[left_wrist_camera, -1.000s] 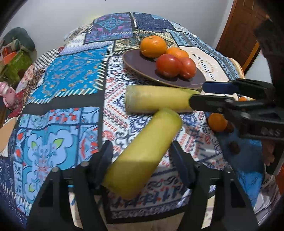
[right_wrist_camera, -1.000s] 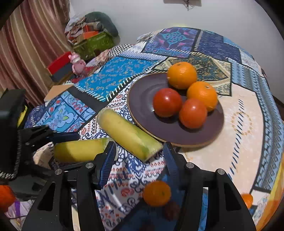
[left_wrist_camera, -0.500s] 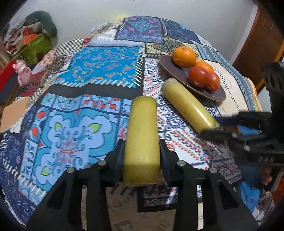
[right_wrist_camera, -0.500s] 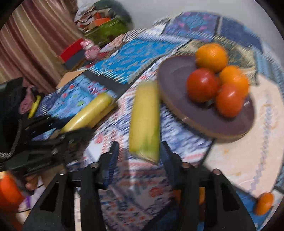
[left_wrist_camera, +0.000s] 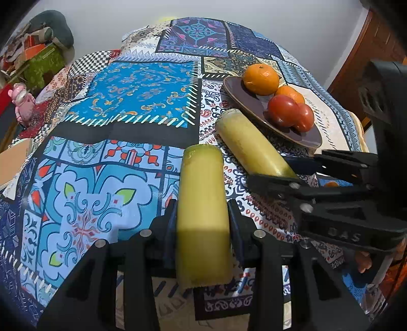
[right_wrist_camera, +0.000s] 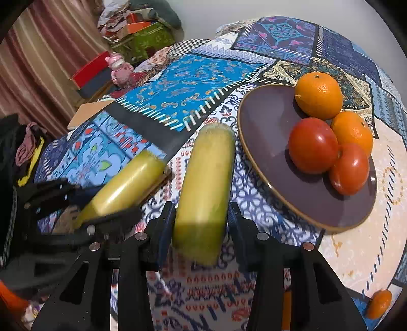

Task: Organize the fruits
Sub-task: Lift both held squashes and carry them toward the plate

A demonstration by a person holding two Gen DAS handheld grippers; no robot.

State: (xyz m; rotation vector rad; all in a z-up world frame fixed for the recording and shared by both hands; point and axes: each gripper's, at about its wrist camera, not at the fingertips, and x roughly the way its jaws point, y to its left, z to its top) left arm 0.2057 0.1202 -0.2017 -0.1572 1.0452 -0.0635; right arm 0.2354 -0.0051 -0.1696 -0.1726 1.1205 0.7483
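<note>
Gripping yellow-green cylinders – left gripper [left_wrist_camera: 202, 219] clamping one cylinder [left_wrist_camera: 202, 203], right gripper [right_wrist_camera: 201, 216] clamping second cylinder [right_wrist_camera: 206, 183] beside purple plate [right_wrist_camera: 262, 132] – oranges, tomatoes sitting there.

Patchwork tablecloth [left_wrist_camera: 132, 101] in blues, black and white covers the table. Pink toy figure [right_wrist_camera: 118, 67] off the far left edge, red box [right_wrist_camera: 89, 71] beside it. Green patterned box [right_wrist_camera: 147, 42] further back with clutter on top (contents unclear). Striped curtain [right_wrist_camera: 38, 51] left, wooden door [left_wrist_camera: 366, 58] right, plain wall [left_wrist_camera: 127, 15] behind.
</note>
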